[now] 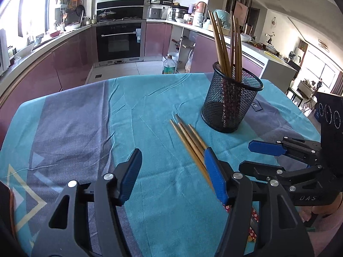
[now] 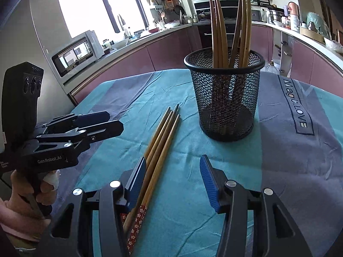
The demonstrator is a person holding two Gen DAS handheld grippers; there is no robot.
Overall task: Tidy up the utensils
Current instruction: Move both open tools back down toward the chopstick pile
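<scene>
Tabletop [image 1: 70, 117] under a teal and grey cloth [image 2: 289, 171], far edge rounded, kitchen floor past it at 12 o'clock. Left wrist view: wide bare cloth from 9 to 12 o'clock, nothing standing there. Right wrist view: bare cloth from 1 to 4 o'clock, printed lettering only.

Black mesh holder [image 1: 230, 105] upright at 1 o'clock in the left view, dead 12 in the right view, set back from the far edge. Several chopsticks stand in it [image 2: 231, 27], tips fanned out above the rim.

Loose chopstick bundle [image 2: 163, 137] flat on the cloth, just short of the holder, not touching it. It runs from 12 toward 7 o'clock in the right view, patterned red ends nearest the camera.

Left claw [image 1: 171, 173]: released, jaws apart, nothing gripped. Bundle passes behind its right finger [image 1: 214, 177]; contact cannot be told.

Right claw [image 2: 173, 182]: released, jaws apart. Bundle lies along the inner face of its left finger [image 2: 137, 182]; far pad well clear.

The claws sit side by side, close.
</scene>
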